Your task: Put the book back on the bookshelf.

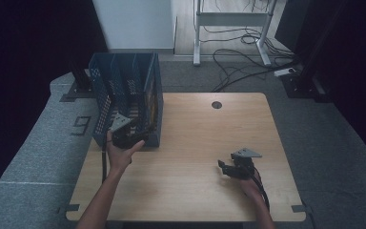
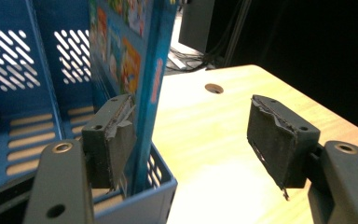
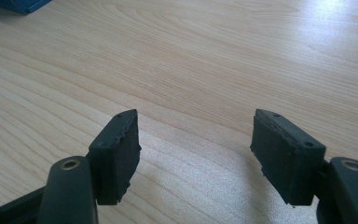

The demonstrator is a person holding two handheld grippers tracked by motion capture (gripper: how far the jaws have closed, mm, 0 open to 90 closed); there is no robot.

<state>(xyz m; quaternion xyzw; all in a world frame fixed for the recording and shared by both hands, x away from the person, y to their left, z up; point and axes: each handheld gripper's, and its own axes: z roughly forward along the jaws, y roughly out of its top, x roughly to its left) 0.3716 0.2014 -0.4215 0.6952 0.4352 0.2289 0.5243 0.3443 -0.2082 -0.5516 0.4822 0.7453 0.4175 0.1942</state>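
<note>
Pale wooden table (image 1: 195, 143) over grey carpet, dark room. At ten o'clock stands a blue slotted rack (image 1: 124, 90), a book (image 2: 135, 70) upright in its rightmost slot. Left gripper (image 2: 191, 140), wide and empty, straddles the book's edge; right gripper (image 3: 196, 154), wide and empty, rests at five o'clock.

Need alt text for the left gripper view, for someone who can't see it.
The left gripper has its jaws open astride the right wall of a blue file rack, where a colourful book stands upright. The wooden table lies beyond.
</note>
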